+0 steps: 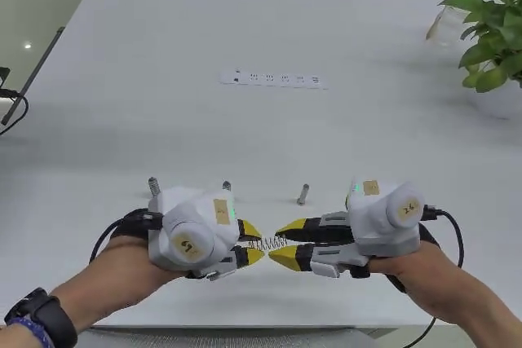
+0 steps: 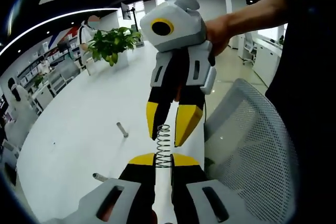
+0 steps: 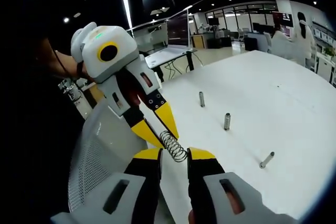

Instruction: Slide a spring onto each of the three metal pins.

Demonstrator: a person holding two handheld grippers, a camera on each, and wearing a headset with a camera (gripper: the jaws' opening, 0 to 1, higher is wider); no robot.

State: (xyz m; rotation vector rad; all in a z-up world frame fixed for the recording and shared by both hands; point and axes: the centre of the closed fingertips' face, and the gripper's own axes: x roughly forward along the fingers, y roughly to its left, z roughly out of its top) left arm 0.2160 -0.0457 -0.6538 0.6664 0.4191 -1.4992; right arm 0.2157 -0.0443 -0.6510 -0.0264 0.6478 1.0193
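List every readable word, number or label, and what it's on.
Nothing reads clearly.
Round tan sticker on white left gripper: handwritten mark, too blurred.
Round tan sticker on white right gripper: handwritten mark, too blurred.
White power strip: no legible print.

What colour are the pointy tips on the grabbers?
Yellow. The right gripper shows its yellow fingertips best in the left gripper view.

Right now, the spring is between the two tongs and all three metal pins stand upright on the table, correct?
No: one pin lies on its side on the table, as the right gripper view shows; the other two pins stand upright. The spring is between the left tongs and the right tongs.
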